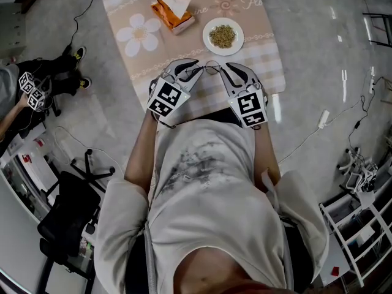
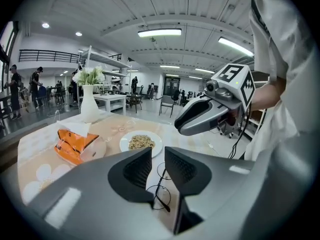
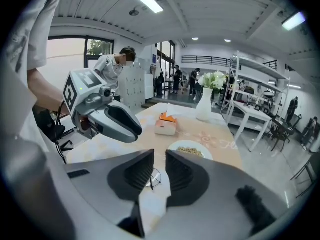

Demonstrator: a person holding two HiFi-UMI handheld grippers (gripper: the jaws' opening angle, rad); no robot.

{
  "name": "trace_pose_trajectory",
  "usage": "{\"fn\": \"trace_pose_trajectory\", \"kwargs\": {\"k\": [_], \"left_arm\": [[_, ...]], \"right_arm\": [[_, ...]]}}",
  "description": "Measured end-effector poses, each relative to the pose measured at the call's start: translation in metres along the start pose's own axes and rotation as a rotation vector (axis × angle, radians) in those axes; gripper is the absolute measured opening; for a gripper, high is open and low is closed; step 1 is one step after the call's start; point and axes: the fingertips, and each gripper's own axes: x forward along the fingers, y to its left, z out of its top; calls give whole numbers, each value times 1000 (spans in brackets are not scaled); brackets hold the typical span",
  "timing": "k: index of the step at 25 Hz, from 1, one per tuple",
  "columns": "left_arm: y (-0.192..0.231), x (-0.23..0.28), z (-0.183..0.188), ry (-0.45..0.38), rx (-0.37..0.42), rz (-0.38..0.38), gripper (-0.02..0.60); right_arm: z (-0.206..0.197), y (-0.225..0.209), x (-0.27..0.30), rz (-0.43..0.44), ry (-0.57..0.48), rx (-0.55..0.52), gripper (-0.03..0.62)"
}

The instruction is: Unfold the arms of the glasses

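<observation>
Thin dark wire-framed glasses [image 1: 211,68] with round lenses lie on the patterned tablecloth near the table's front edge. In the head view my left gripper [image 1: 195,70] is just left of them and my right gripper [image 1: 225,71] just right, both tips close to the frame. In the left gripper view the jaws [image 2: 158,156] stand apart, and the glasses [image 2: 161,198] show through the gap on the table, untouched by the pads. The right gripper [image 3: 160,156] is also open, with one lens [image 3: 152,177] visible through its gap. I cannot tell how the arms lie.
A white plate of grain [image 1: 223,35] sits just beyond the glasses, with an orange tissue pack [image 1: 173,14] farther back left. A white vase of flowers [image 2: 89,104] stands at the table's far end. The table's near edge [image 1: 208,106] meets my body.
</observation>
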Motion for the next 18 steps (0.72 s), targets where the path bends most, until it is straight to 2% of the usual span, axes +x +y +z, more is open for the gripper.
{"fn": "trace_pose_trajectory", "kwargs": {"k": [6, 18], "left_arm": [[0, 18, -27, 77, 1, -41, 101], [-4, 42, -52, 178, 31, -129, 112]], "right_arm": [[-12, -2, 9, 13, 29, 6, 81], [-32, -4, 21, 32, 95, -14, 89]]}}
